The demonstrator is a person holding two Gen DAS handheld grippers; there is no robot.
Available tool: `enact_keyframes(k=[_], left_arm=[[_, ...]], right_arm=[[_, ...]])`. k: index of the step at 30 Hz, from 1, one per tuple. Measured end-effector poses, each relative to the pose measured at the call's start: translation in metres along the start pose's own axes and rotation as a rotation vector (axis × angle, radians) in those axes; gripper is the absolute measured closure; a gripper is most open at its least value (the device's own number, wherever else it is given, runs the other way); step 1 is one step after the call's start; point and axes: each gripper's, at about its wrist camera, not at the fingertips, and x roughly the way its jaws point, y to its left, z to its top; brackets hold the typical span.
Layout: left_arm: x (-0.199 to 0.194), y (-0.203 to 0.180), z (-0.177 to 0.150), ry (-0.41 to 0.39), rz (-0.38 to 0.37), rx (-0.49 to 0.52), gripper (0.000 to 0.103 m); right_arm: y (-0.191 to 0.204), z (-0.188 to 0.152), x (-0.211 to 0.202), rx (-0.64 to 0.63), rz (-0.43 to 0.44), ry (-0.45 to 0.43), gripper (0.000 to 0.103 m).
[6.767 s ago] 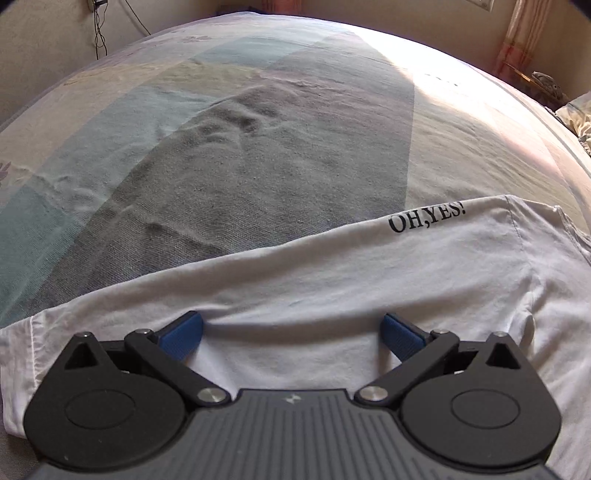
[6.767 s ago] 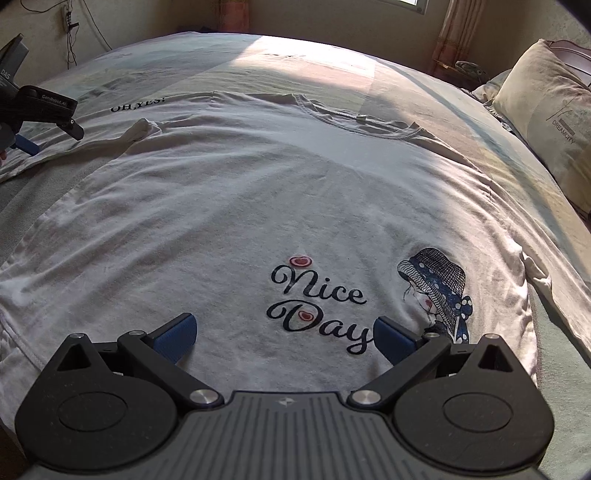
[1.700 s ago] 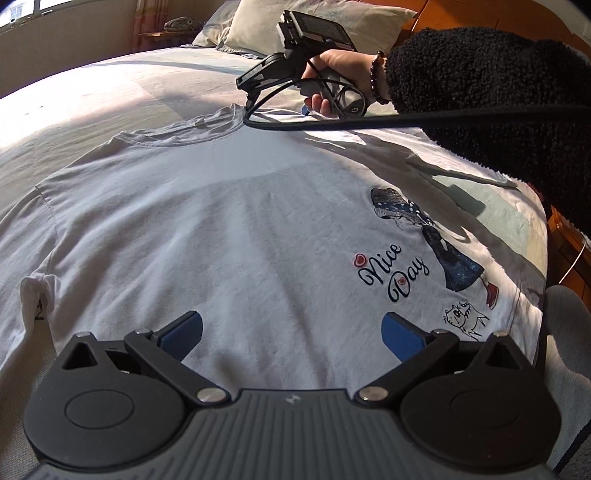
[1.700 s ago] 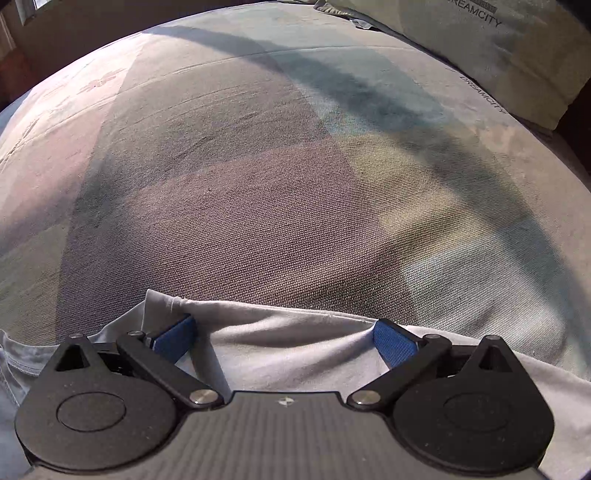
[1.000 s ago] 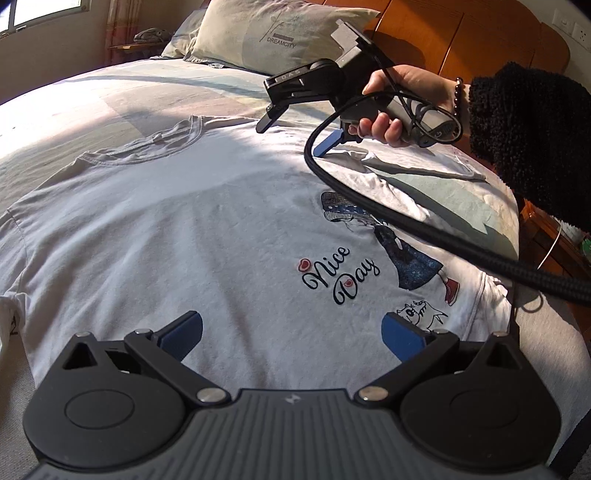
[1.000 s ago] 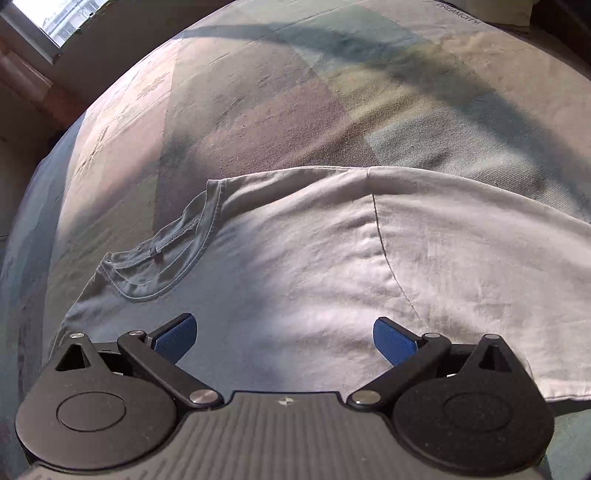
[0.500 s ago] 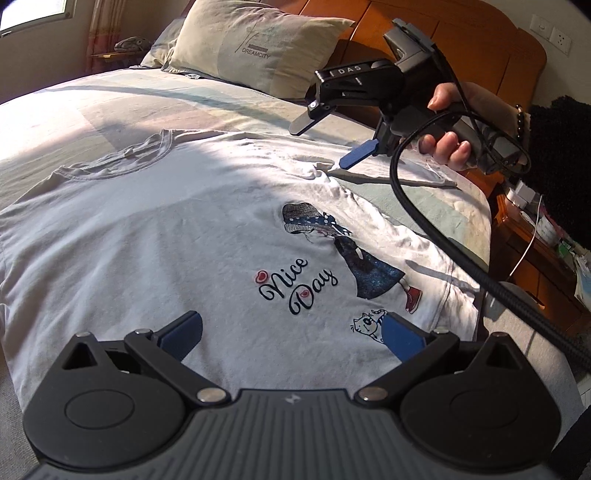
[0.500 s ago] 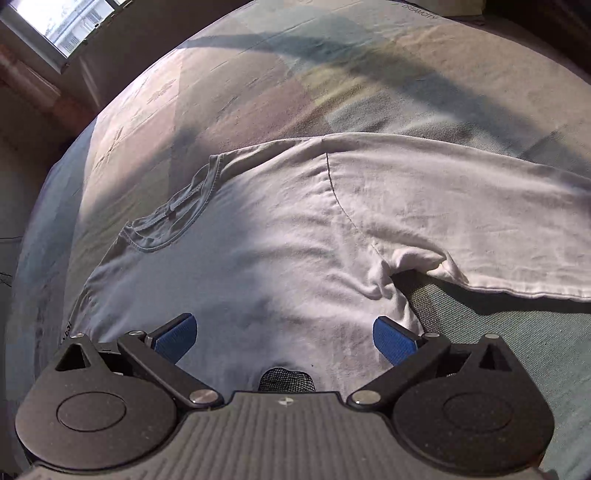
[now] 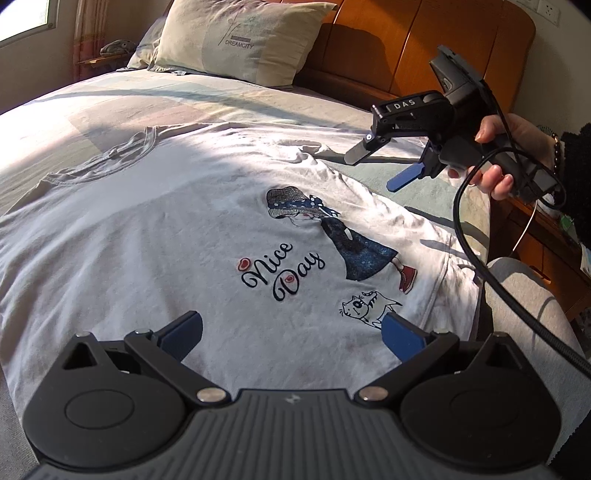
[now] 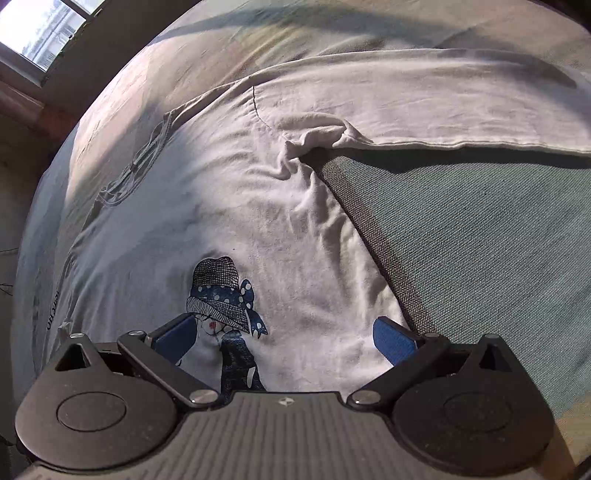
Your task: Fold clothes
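While sunlight falls in bands across the bed (image 9: 110, 107), a white shirt (image 9: 155, 236) lies spread face up on it, its collar (image 9: 122, 153) toward the far left in the left wrist view and its print, a girl in a hat (image 9: 295, 201) beside the words "Nice Day", turned upward. One sleeve (image 10: 443, 114) stretches away flat over the teal bedcover (image 10: 480, 240), with a bunch of wrinkles where it meets the body. A beige pillow (image 9: 240, 40) leans against the wooden headboard (image 9: 406, 48) beyond the shirt, well apart from it. A window (image 9: 22, 18) shows at the upper left, and a bedside stand (image 9: 546, 236) sits by the bed's right edge. A grey trouser leg (image 9: 528, 295) shows just beside the shirt's hem corner.

Nothing lies on the shirt. The left gripper (image 9: 291, 332) hangs low above the hem, fingers spread wide and empty, pointing toward the print. The right gripper (image 9: 384, 168) is held in a hand (image 9: 506, 155) with a dark fuzzy sleeve (image 9: 576, 173), raised above the shirt's side seam near the sleeve, its jaws likewise parted with nothing between them. A black cable (image 9: 480, 240) trails from it down across the trouser leg. Seen from the right wrist, its fingers (image 10: 391, 341) frame the hat and the shirt's edge.
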Motion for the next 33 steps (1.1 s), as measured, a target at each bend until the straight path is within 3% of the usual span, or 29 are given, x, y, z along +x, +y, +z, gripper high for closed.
enact_keyframes(k=[5, 10, 15, 22, 27, 33], left_arm=[[0.011, -0.003, -0.003, 0.033, 0.009, 0.019, 0.001], [0.022, -0.006, -0.007, 0.066, 0.018, 0.037, 0.001], [0.026, 0.000, -0.009, 0.078, 0.014, 0.027, 0.001], [0.024, 0.003, -0.009, 0.075, 0.006, 0.018, 0.001], [0.023, 0.001, -0.010, 0.077, 0.010, 0.021, 0.001], [0.026, -0.002, -0.010, 0.080, 0.015, 0.032, 0.001]], right_arm=[[-0.020, 0.041, -0.026, 0.063, -0.002, -0.166, 0.000], [-0.017, 0.080, 0.001, 0.087, 0.060, -0.222, 0.000], [0.009, 0.100, 0.043, 0.011, 0.114, -0.222, 0.000], [0.029, 0.093, 0.081, -0.063, 0.073, -0.176, 0.000], [0.039, 0.080, 0.068, -0.137, 0.076, -0.107, 0.000], [0.034, 0.094, 0.044, -0.136, 0.025, -0.240, 0.000]])
